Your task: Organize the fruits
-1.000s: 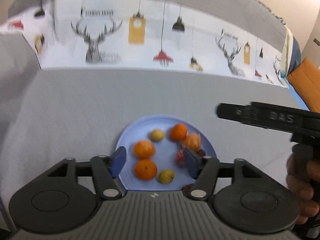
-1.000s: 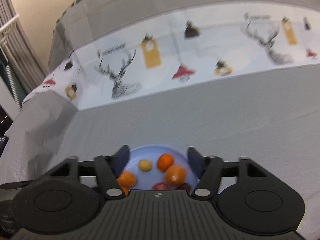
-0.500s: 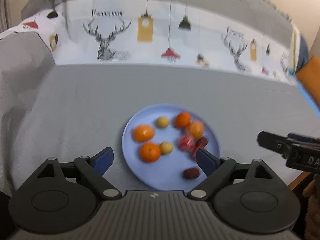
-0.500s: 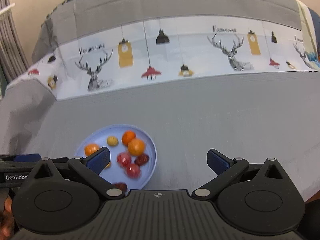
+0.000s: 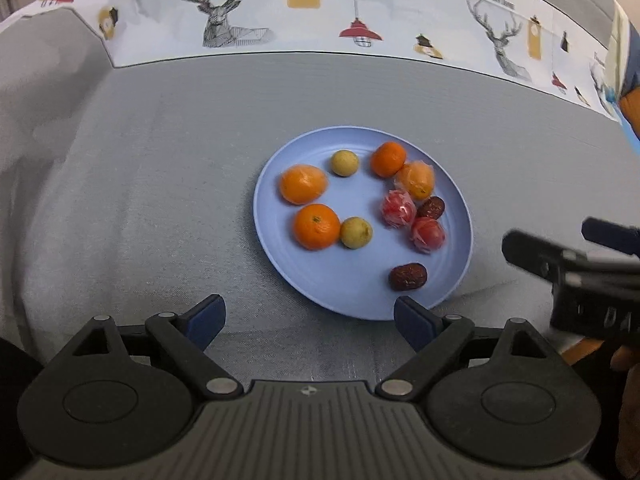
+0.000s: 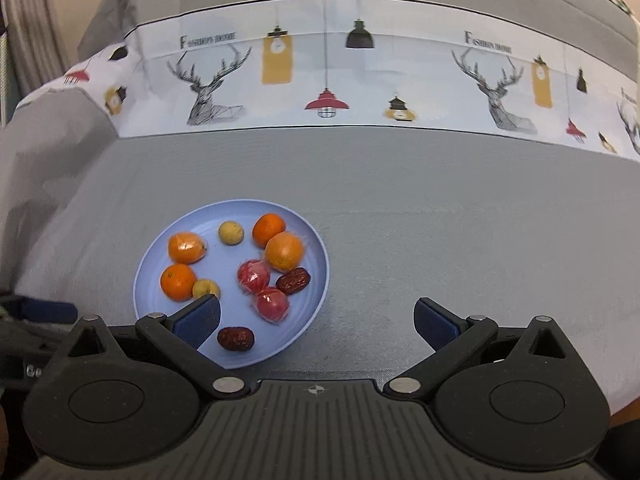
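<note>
Plate (image 5: 280, 264) rim near left tool (image 5: 310, 322)

I see all the fruit on the blue plate (image 5: 276, 240): four oranges (image 5: 316, 226) toward its left and far side, two yellow fruits (image 5: 356, 232), two wrapped red ones (image 5: 428, 235), two dates (image 5: 408, 277) nearer its right edge.

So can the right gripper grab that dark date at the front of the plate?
Probably yes. The right gripper is open and empty, and the date lies alone near the plate's front rim, just inside its left finger, with nothing covering it.
</note>
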`<control>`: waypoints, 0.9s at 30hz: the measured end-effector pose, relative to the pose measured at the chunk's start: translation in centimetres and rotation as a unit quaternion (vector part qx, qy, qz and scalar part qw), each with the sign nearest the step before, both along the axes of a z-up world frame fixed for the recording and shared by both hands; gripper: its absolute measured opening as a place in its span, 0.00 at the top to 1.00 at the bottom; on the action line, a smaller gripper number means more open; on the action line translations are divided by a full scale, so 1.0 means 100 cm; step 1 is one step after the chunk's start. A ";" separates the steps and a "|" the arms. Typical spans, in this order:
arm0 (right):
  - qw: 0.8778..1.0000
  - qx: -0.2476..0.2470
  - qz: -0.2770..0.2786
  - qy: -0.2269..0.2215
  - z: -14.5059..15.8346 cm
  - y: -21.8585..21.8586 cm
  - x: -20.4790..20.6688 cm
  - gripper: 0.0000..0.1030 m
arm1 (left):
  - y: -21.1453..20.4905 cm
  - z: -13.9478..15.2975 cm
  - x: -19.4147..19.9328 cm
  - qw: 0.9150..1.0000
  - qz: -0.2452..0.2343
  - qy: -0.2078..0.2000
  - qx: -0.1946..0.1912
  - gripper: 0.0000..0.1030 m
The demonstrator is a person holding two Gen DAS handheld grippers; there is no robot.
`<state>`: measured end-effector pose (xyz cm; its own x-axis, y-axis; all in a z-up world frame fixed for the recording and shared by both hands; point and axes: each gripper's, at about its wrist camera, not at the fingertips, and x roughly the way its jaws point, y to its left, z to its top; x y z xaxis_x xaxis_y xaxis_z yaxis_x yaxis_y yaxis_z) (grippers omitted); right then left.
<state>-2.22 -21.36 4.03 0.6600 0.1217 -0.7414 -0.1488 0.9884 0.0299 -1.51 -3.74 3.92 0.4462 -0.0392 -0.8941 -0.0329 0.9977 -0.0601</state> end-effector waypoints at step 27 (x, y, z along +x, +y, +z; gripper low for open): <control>1.000 -0.014 0.014 0.010 -0.007 0.007 0.003 0.01 | 0.003 0.001 0.004 1.000 0.016 -0.005 -0.006 0.09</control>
<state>-1.95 -20.65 3.38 0.6411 0.1185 -0.7583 -0.1757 0.9844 0.0053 -1.09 -3.40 4.03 0.4562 -0.0355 -0.8892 -0.0649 0.9952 -0.0730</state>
